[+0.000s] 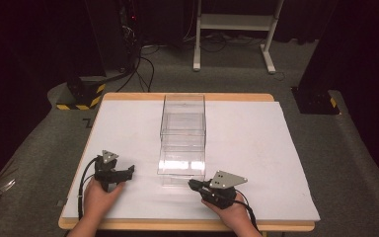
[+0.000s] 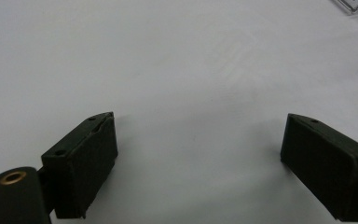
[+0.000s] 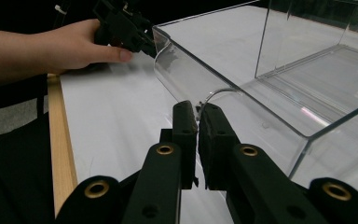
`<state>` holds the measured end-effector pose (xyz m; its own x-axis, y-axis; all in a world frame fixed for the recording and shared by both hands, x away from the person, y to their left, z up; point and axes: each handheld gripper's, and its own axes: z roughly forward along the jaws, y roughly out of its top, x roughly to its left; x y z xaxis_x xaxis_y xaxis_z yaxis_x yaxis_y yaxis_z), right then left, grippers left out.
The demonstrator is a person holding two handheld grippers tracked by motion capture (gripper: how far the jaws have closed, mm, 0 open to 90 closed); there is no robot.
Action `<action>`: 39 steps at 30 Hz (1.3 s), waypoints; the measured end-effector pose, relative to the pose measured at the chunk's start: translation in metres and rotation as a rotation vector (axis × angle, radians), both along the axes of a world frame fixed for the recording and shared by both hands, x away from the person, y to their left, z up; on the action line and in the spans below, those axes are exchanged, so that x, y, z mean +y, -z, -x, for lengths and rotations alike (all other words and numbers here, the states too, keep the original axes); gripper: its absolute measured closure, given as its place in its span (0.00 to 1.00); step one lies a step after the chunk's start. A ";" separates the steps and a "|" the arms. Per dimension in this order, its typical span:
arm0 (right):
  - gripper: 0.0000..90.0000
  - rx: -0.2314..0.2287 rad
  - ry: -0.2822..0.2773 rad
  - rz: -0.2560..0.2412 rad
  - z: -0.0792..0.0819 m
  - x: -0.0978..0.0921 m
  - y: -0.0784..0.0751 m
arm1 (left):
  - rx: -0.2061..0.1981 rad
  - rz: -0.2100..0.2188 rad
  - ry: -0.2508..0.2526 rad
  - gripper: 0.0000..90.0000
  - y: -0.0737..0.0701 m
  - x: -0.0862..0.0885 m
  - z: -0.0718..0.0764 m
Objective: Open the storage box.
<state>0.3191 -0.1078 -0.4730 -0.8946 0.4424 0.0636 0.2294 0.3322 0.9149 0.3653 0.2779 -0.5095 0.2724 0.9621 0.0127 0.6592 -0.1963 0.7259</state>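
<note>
A clear plastic box (image 1: 183,116) stands in the middle of the white table top (image 1: 246,148). Its clear drawer (image 1: 181,170) sticks out toward me. My right gripper (image 1: 191,183) reaches in from the right at the drawer's front wall. In the right gripper view that gripper (image 3: 198,109) has its jaws closed on the drawer's front wall (image 3: 177,65) at a curved notch, whose thin edge runs into the slit between them. My left gripper (image 1: 131,169) rests on the table left of the drawer, apart from it. In its own view, the left gripper (image 2: 198,140) is open over bare white surface.
The table's wooden front edge (image 1: 187,225) lies just below both hands. A white metal frame (image 1: 234,22) and black stands with cables sit on the floor beyond the table. In the right gripper view, the other hand (image 3: 70,46) holds the left gripper (image 3: 121,25) farther off.
</note>
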 end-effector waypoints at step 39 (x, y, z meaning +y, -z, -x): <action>0.85 -0.061 0.029 -0.089 0.000 -0.016 -0.016 | 0.000 0.002 -0.002 0.12 0.000 0.000 0.000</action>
<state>0.3193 -0.1236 -0.4571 -0.8847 0.4635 0.0495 0.1807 0.2432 0.9530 0.3652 0.2777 -0.5096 0.2710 0.9625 0.0109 0.6594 -0.1938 0.7264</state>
